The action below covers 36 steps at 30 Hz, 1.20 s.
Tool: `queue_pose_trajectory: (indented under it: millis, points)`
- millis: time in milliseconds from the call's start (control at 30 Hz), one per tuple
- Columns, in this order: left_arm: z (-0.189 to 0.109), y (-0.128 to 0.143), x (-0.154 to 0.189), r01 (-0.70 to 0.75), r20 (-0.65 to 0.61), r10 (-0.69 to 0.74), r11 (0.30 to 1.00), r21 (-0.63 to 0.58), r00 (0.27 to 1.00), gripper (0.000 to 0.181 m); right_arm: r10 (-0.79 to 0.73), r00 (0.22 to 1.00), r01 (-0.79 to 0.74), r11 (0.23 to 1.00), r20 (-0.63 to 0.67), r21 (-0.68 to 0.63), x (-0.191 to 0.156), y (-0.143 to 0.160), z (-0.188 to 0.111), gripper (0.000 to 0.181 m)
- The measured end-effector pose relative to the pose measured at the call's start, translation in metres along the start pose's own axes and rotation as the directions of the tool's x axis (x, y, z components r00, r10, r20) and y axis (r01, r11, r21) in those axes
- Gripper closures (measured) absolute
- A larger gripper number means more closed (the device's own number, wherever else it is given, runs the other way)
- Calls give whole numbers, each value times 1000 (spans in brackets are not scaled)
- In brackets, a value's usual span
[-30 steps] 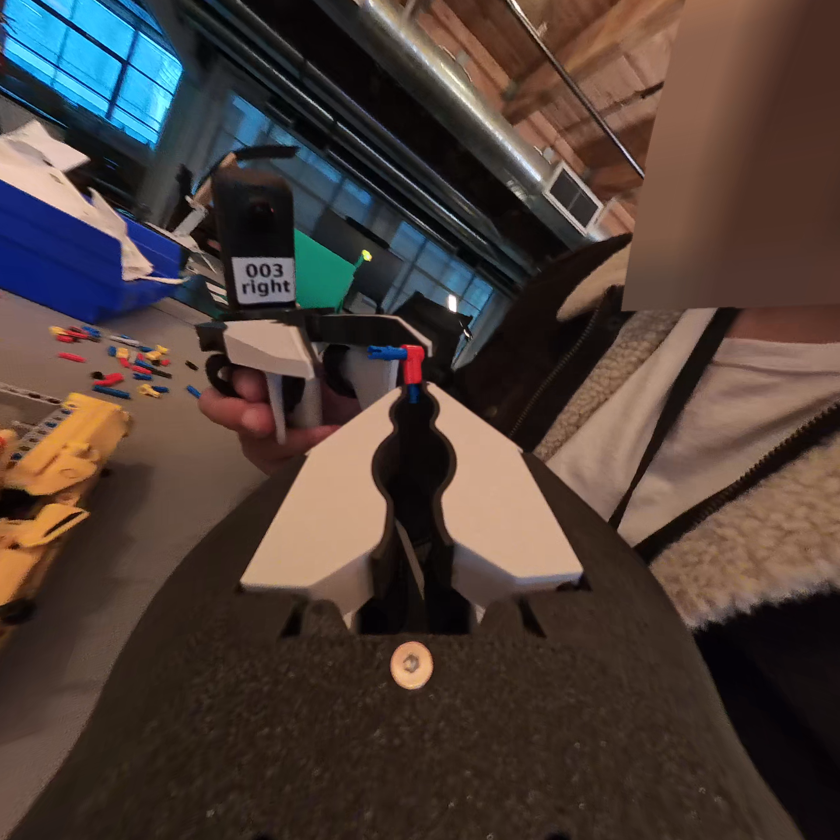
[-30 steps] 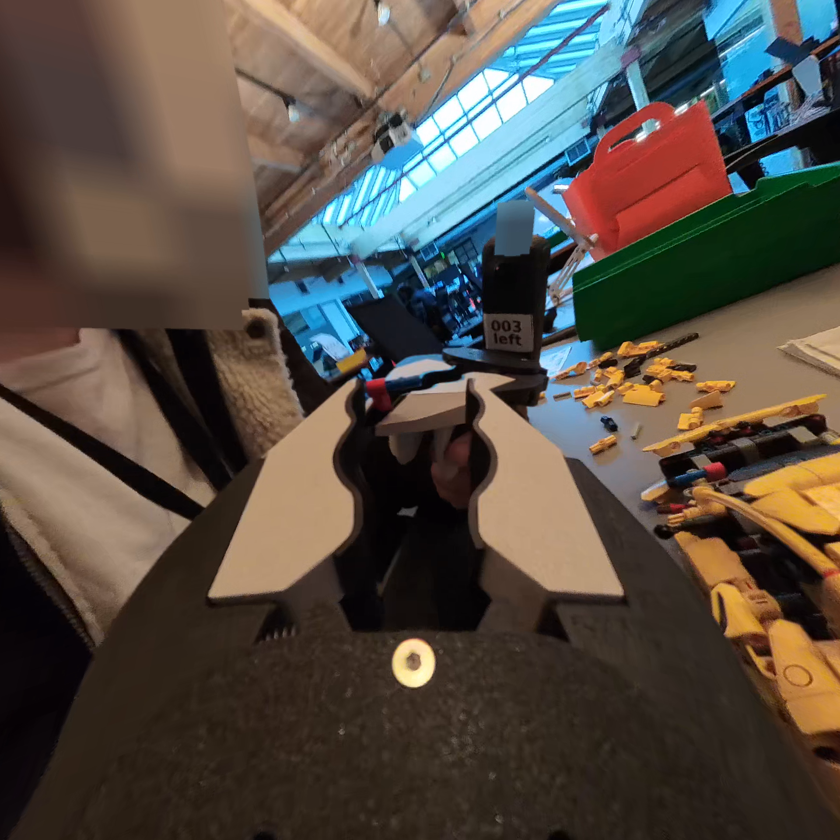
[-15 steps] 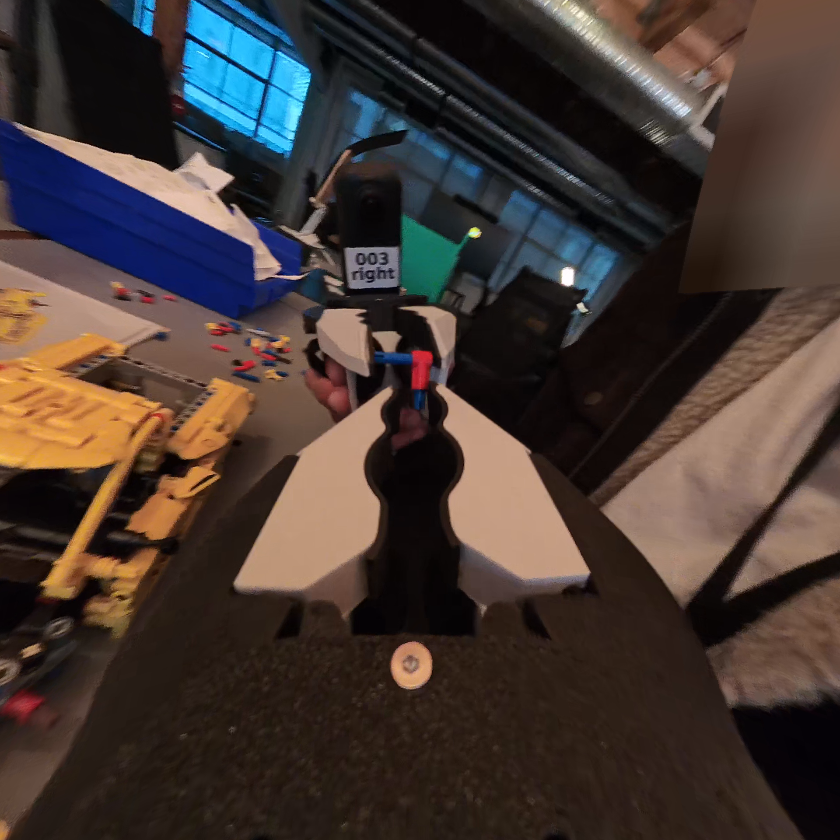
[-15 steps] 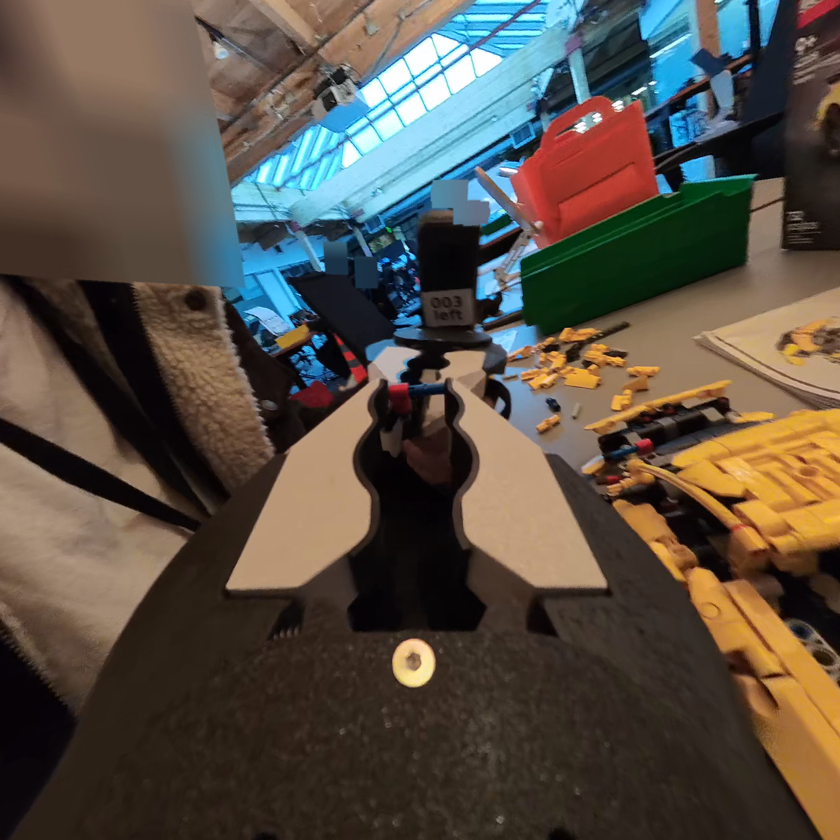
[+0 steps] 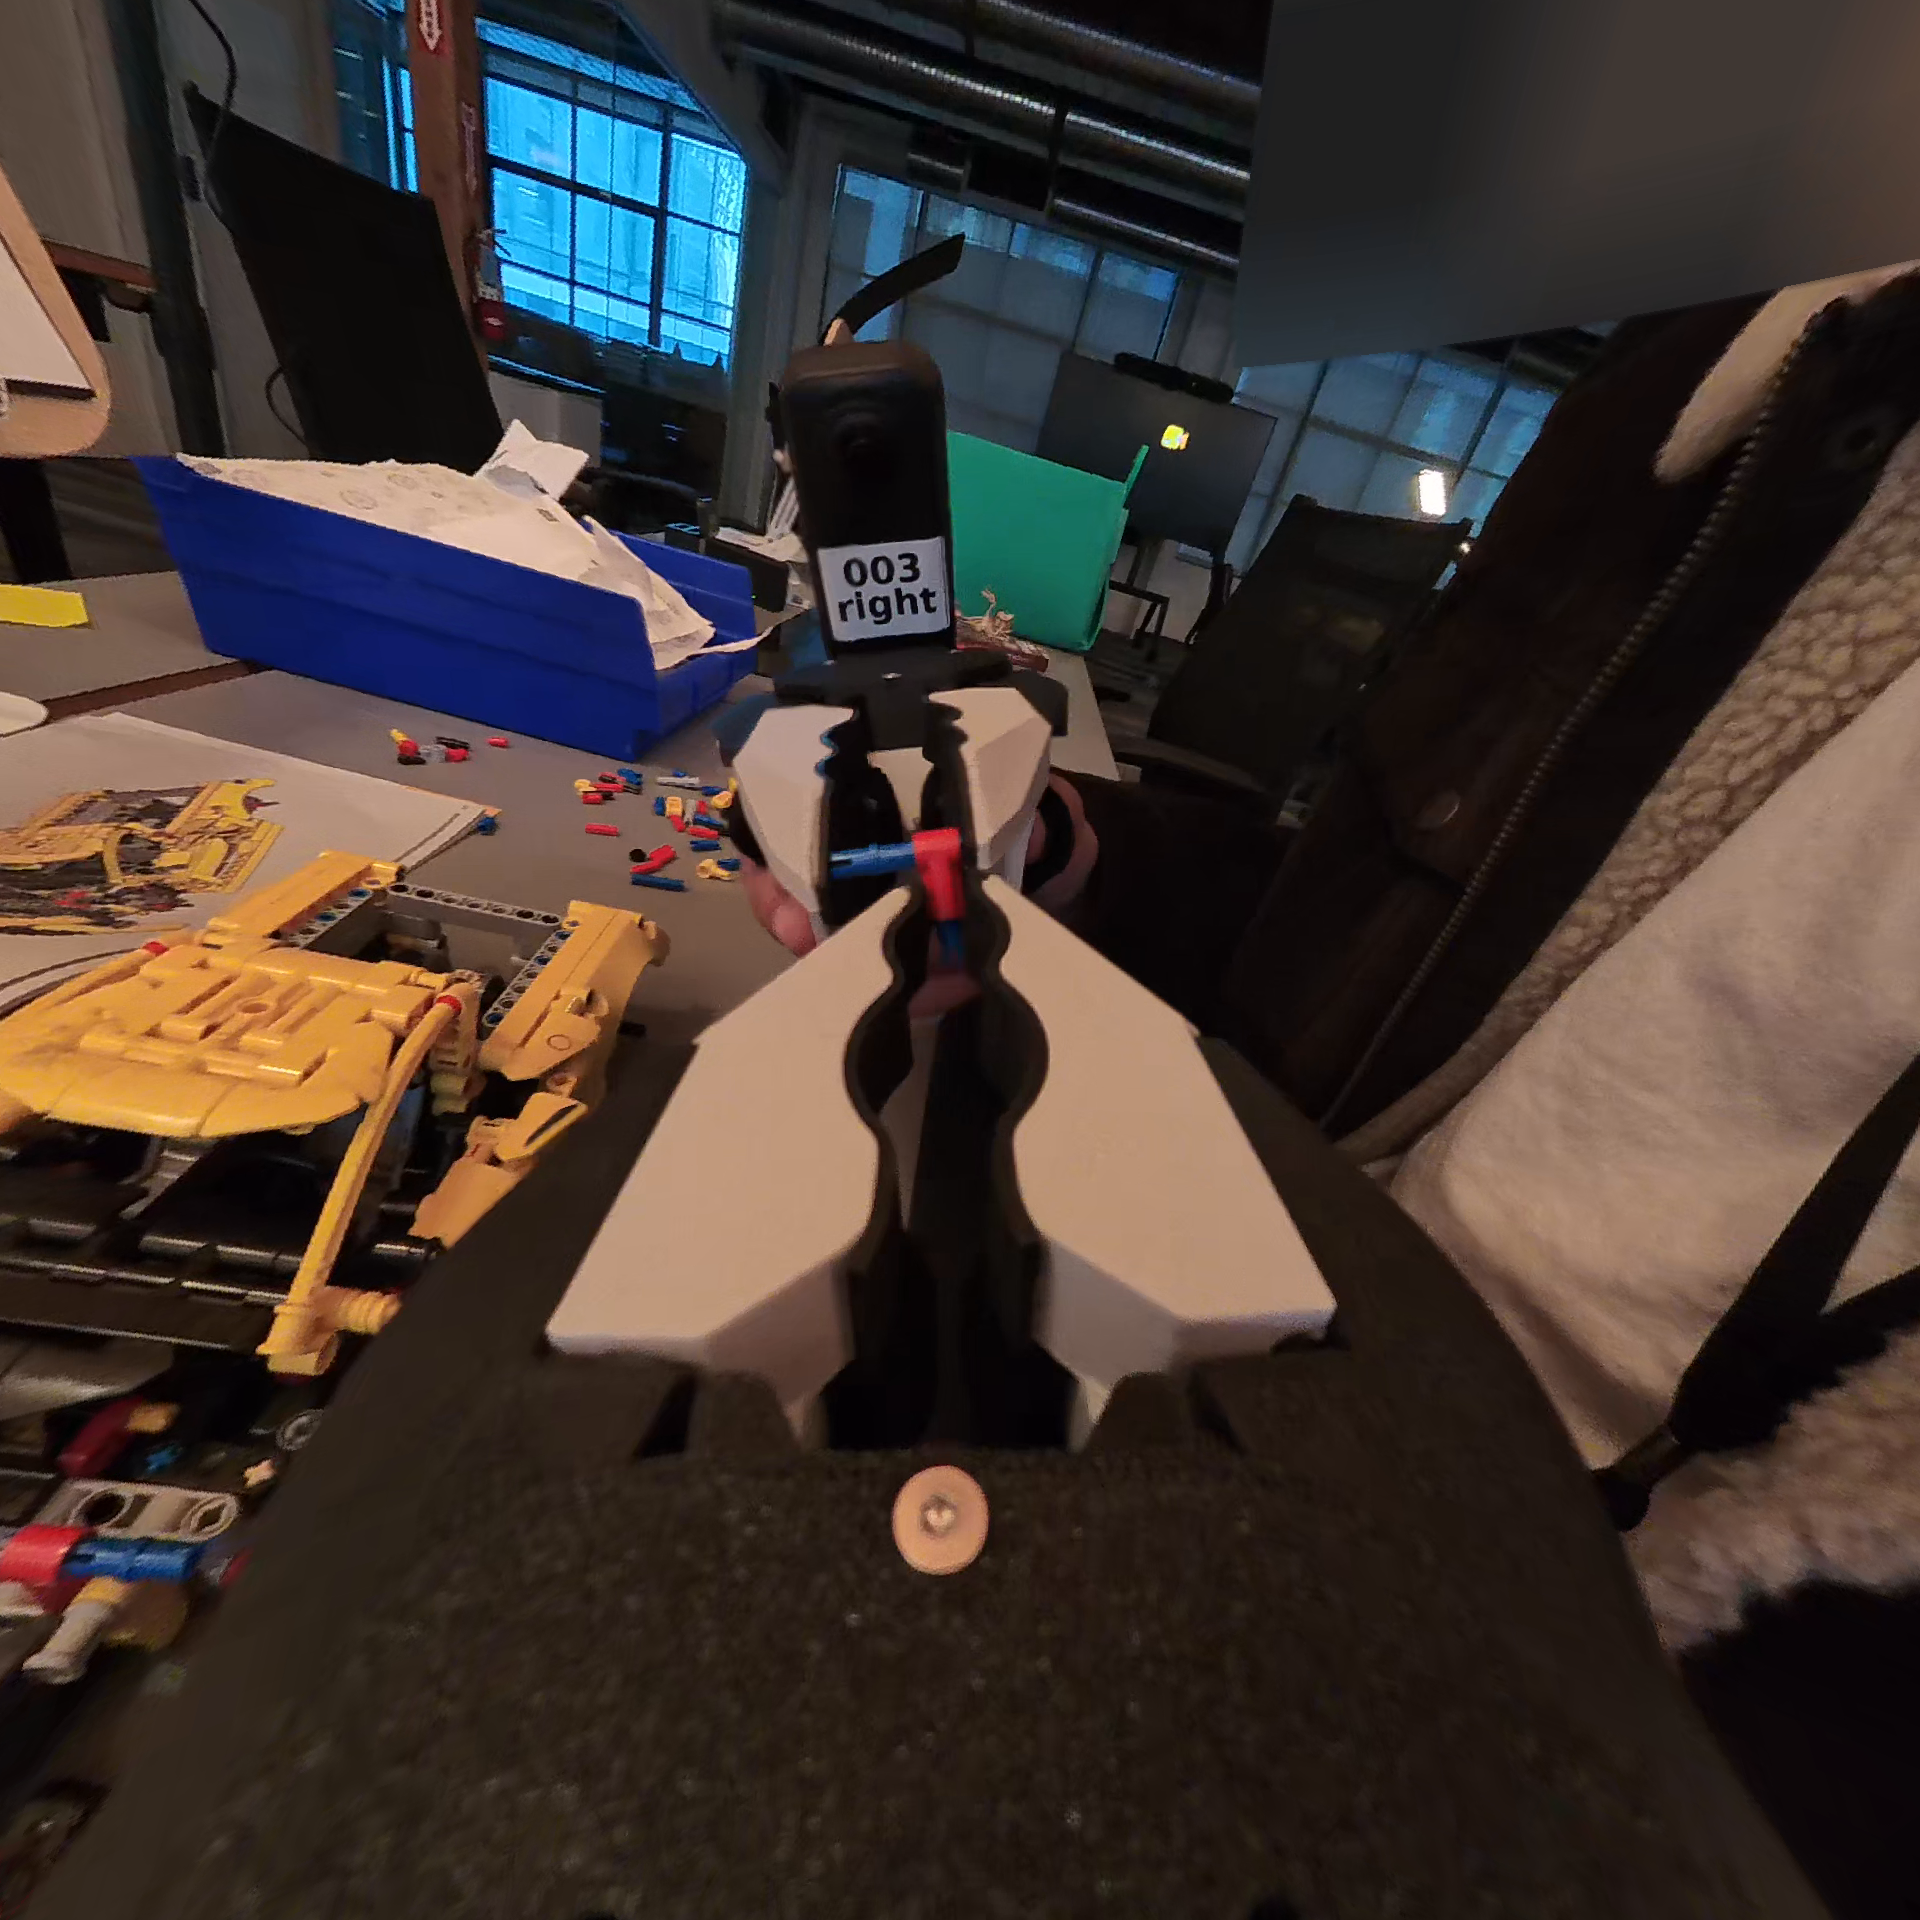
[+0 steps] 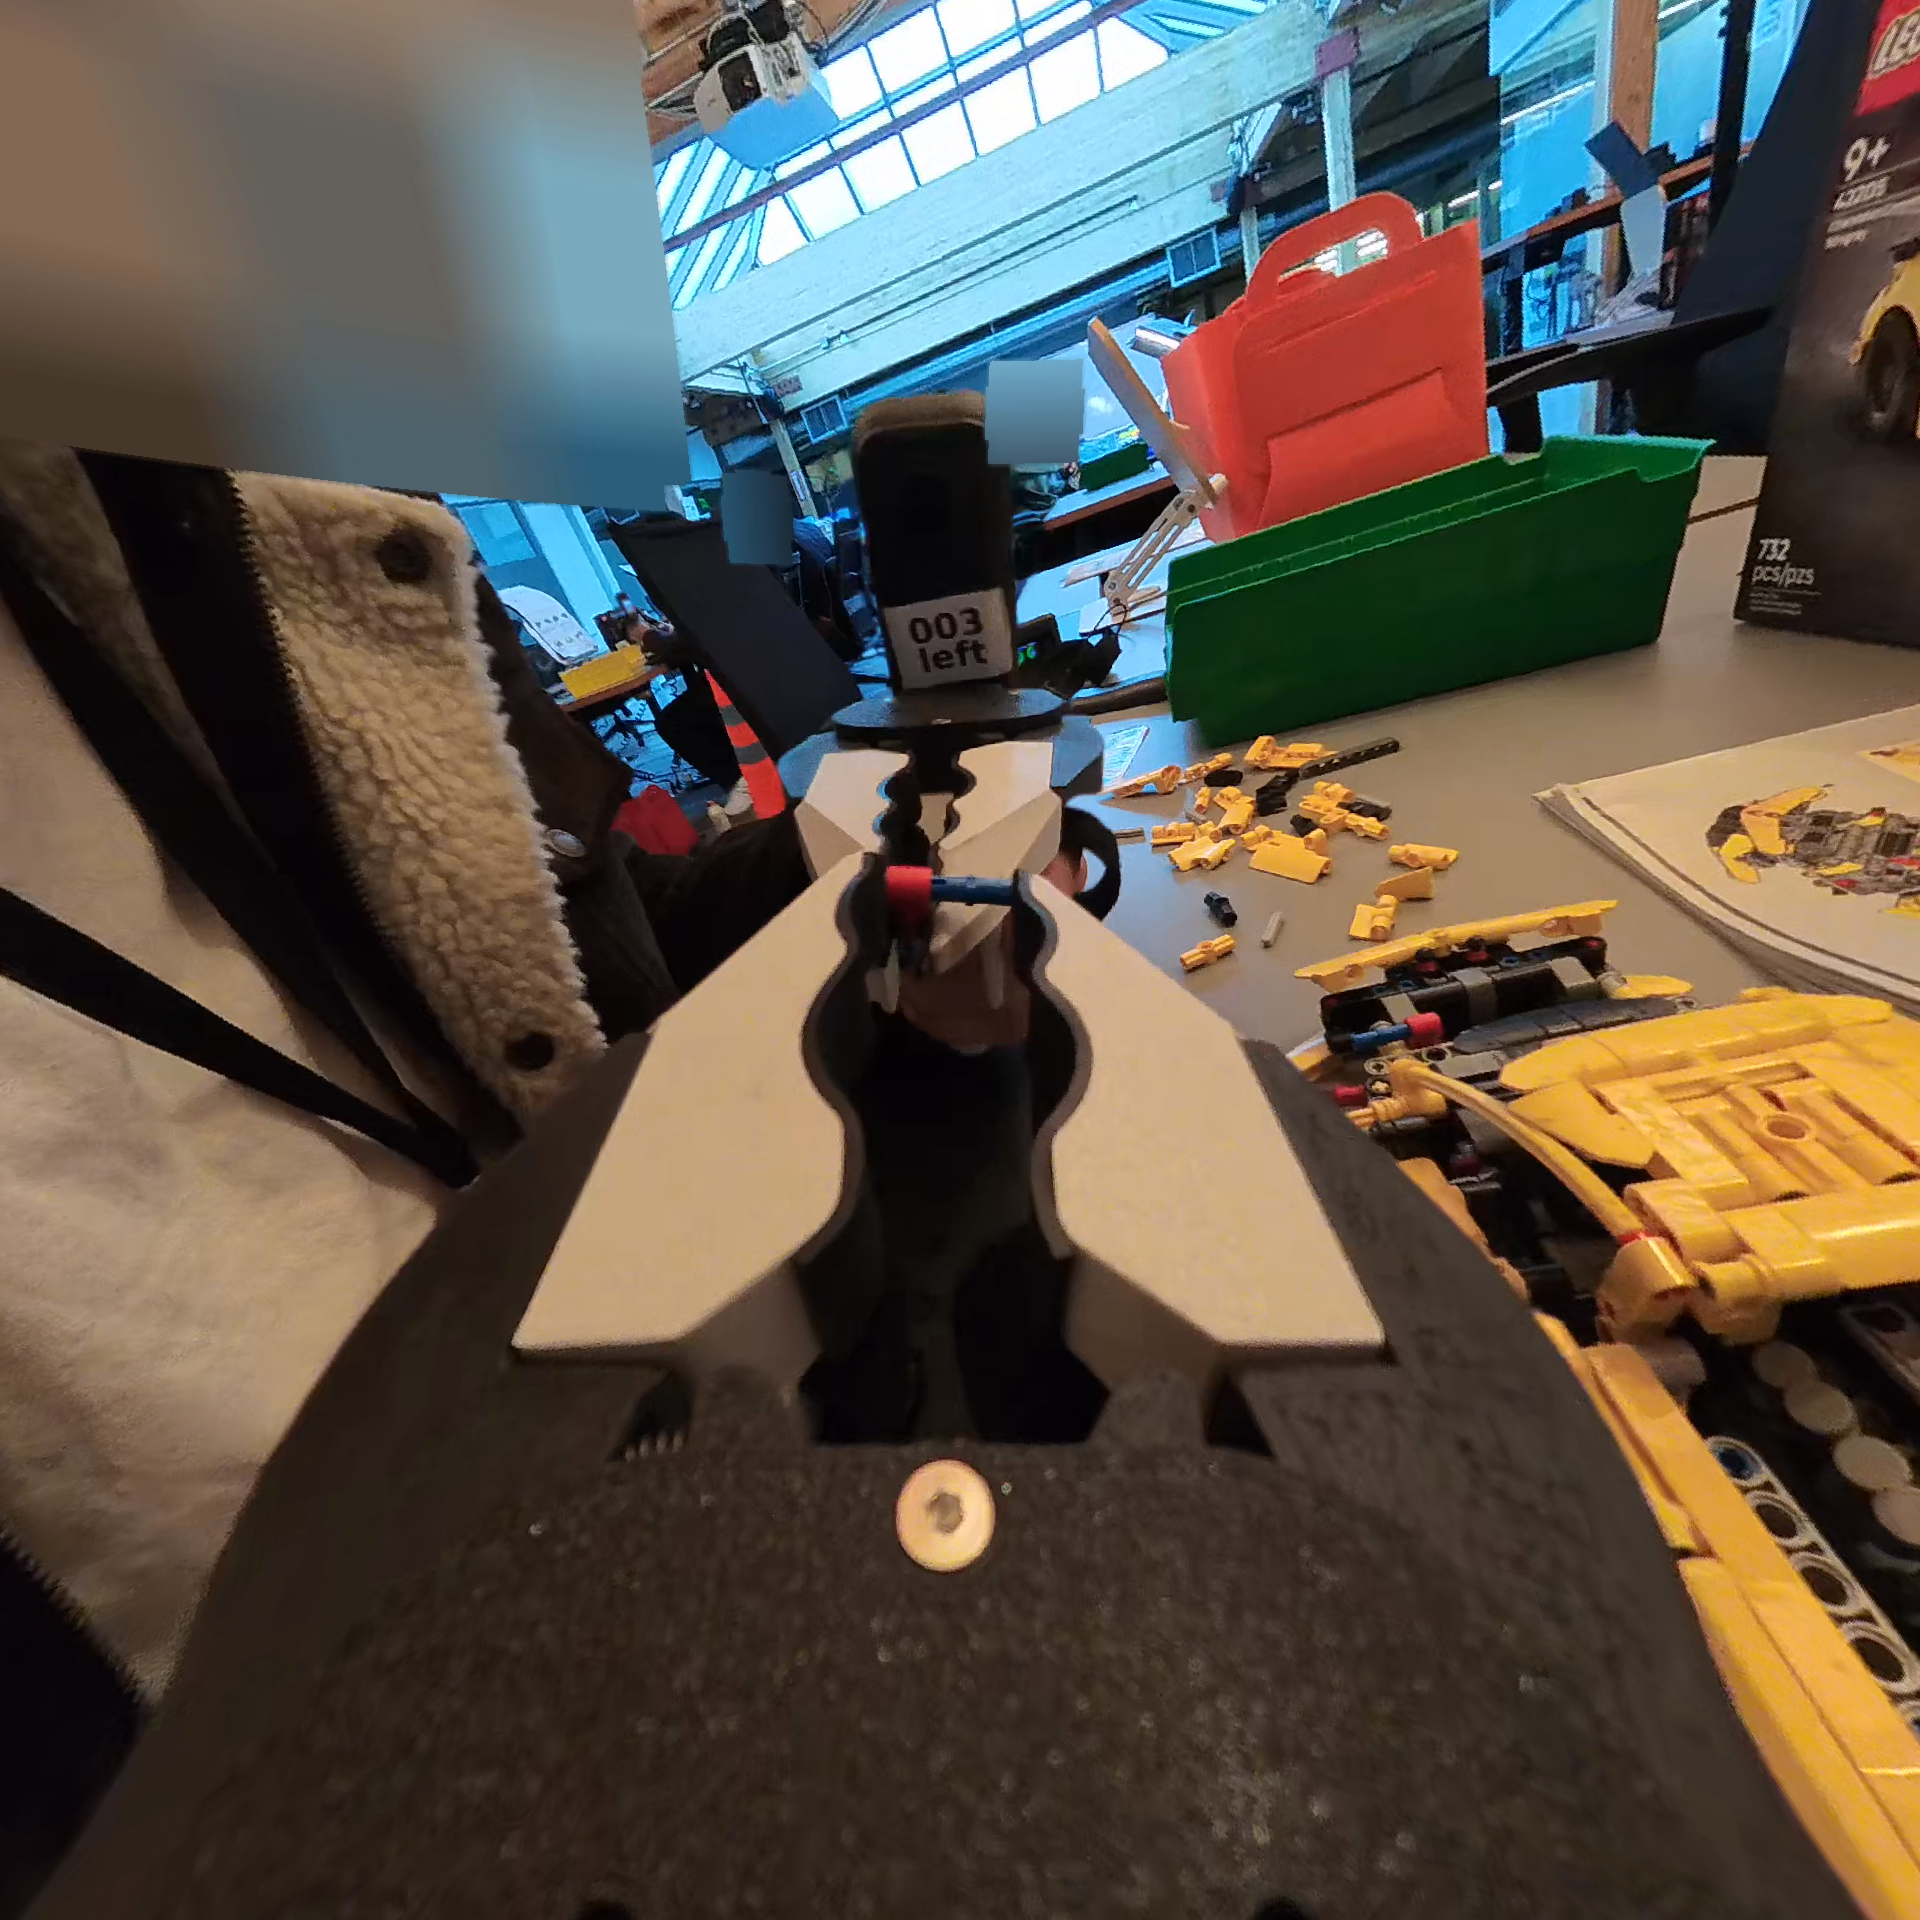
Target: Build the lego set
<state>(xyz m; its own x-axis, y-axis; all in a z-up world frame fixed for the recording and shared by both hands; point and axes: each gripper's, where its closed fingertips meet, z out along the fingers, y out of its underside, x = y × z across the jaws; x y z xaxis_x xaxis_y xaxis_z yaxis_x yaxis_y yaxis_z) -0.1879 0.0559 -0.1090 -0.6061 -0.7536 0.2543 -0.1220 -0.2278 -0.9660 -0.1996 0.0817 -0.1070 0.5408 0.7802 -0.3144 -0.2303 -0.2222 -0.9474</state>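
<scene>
A small red connector (image 5: 938, 858) with a blue pin (image 5: 871, 858) sticking out sideways is held in the air between my two grippers. My left gripper (image 5: 948, 906) is shut on its lower end. My right gripper (image 6: 945, 885) faces it tip to tip, its jaws narrowed around the piece lengthwise, one tip at the red connector (image 6: 906, 886), the other at the blue pin's (image 6: 971, 888) end. The right gripper shows head-on in the left wrist view (image 5: 899, 821), the left one in the right wrist view (image 6: 925, 821). The yellow Lego car (image 5: 260, 1029) lies on the grey table.
The car also shows in the right wrist view (image 6: 1714, 1143). Loose small parts (image 5: 665, 821) and yellow parts (image 6: 1278, 821) lie scattered. An instruction booklet (image 6: 1787, 831), a blue bin (image 5: 416, 623), a green bin (image 6: 1403, 603) and the set's box (image 6: 1860, 312) stand around. The person's jacket is close behind. Less than 4 cm separates the two grippers' tips.
Both grippers tilted down from the ceiling towards the table, staying tip to tip. The right jaws narrowed from wide open to around the piece. The left stayed shut on it.
</scene>
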Motion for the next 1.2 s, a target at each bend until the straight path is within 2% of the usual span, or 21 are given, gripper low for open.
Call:
queue_pose_trajectory:
  millis: [200, 300, 400, 567, 833, 1067, 1200]
  points:
    - [0, -3, 0, 72, -39, -71, 997, 35, 997, 175, 57, 998, -57, 998, 2, 33, -1, -4, -1, 158]
    - [-3, -5, -4, 86, -24, -85, 995, 49, 996, 175, 85, 996, -86, 995, 6, 43, 0, -6, -4, 145]
    - [-2, -3, -2, 77, -25, -76, 996, 38, 997, 175, 88, 996, -87, 996, -18, 29, 4, -3, -4, 141]
    - [-1, -1, -3, 71, -15, -70, 997, 27, 997, 175, 96, 995, -95, 995, -30, 13, 7, 0, -4, 148]
    - [0, 6, -6, -28, 60, 30, 999, -31, 998, 175, 47, 998, -48, 998, -49, -31, 10, 5, -6, 153]
    - [1, 2, 0, -90, 39, 91, 996, -17, 995, 175, 106, 993, -106, 994, 41, -3, -2, 1, -5, 159]
    - [2, 4, 0, -120, 42, 121, 992, -32, 992, 175, 128, 991, -128, 992, 48, 9, -3, -1, -5, 146]
